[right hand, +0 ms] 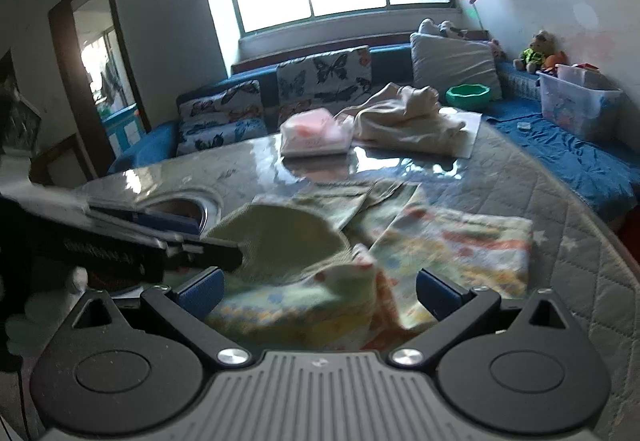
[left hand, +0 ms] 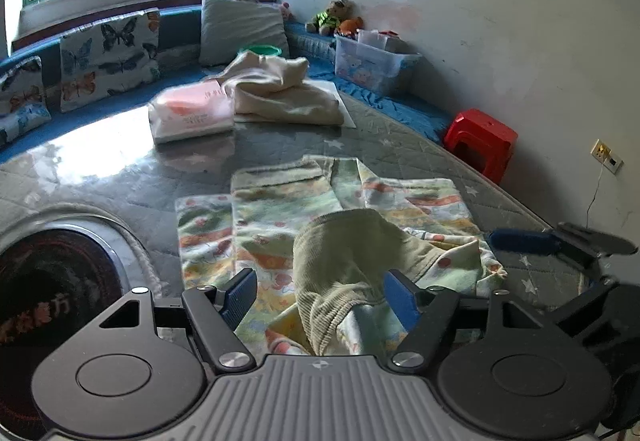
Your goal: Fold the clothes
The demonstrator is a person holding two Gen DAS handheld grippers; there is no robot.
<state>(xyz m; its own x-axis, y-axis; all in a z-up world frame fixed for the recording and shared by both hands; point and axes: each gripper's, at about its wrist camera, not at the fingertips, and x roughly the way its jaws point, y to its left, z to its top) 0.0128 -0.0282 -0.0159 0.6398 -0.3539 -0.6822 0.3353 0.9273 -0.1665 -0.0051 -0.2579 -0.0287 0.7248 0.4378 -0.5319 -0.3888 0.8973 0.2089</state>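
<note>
A patterned green, orange and white child's garment [left hand: 280, 209] lies spread on the glass-topped table [left hand: 100, 145]. Its olive ribbed cuff [left hand: 340, 261] is humped up near me. My left gripper [left hand: 320, 297] is open, its blue pads either side of that cuff, just above the cloth. My right gripper [right hand: 320, 293] is open over the garment's near edge [right hand: 304, 305]; the garment [right hand: 452, 245] spreads to the right. The right gripper also shows at the right edge of the left wrist view [left hand: 560, 241]. The left gripper shows at the left of the right wrist view [right hand: 152, 241].
A cream garment [left hand: 280, 89] lies heaped on a white board at the table's far side, beside a plastic-wrapped pink pack [left hand: 192, 113]. A round recess [left hand: 56, 273] sits in the table at left. Blue sofa with cushions [left hand: 108, 57], clear bin [left hand: 372, 61], red stool [left hand: 480, 137].
</note>
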